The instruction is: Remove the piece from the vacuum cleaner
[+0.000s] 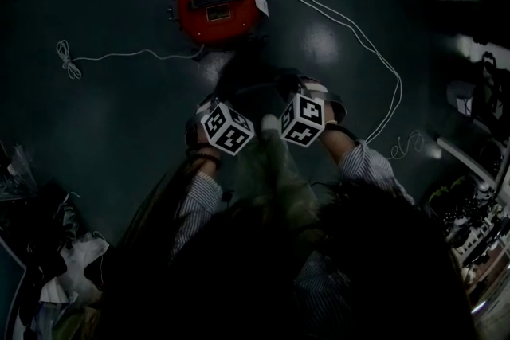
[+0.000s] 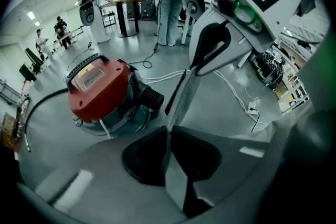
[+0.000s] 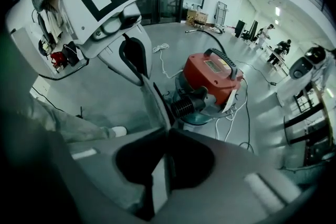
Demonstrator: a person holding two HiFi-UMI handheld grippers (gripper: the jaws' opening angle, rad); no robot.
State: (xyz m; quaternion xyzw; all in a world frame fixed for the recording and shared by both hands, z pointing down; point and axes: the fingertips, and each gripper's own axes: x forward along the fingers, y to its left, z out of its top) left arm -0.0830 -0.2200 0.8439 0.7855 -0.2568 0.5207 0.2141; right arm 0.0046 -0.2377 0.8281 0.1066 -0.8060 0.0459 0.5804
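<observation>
Left gripper [image 2: 168,132], right gripper [image 3: 167,132] clenched, empty; vacuum cleaner [image 1: 219,0] well beyond jaws.

- The vacuum cleaner [image 1: 219,0] stands on the floor [image 1: 119,115], ahead of both claws.
- The left claw [image 2: 169,134] and right claw [image 3: 167,131] sit side by side, tips close together.
- One cord [image 1: 103,56] lies left of the vacuum cleaner; another cord [image 1: 351,36] trails right.

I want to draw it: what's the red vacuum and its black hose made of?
Vacuum: probably red moulded plastic, slightly glossy; light gleams on its rounded lid. Hose: black flexible plastic or rubber, matte; close ridges ring it.
</observation>
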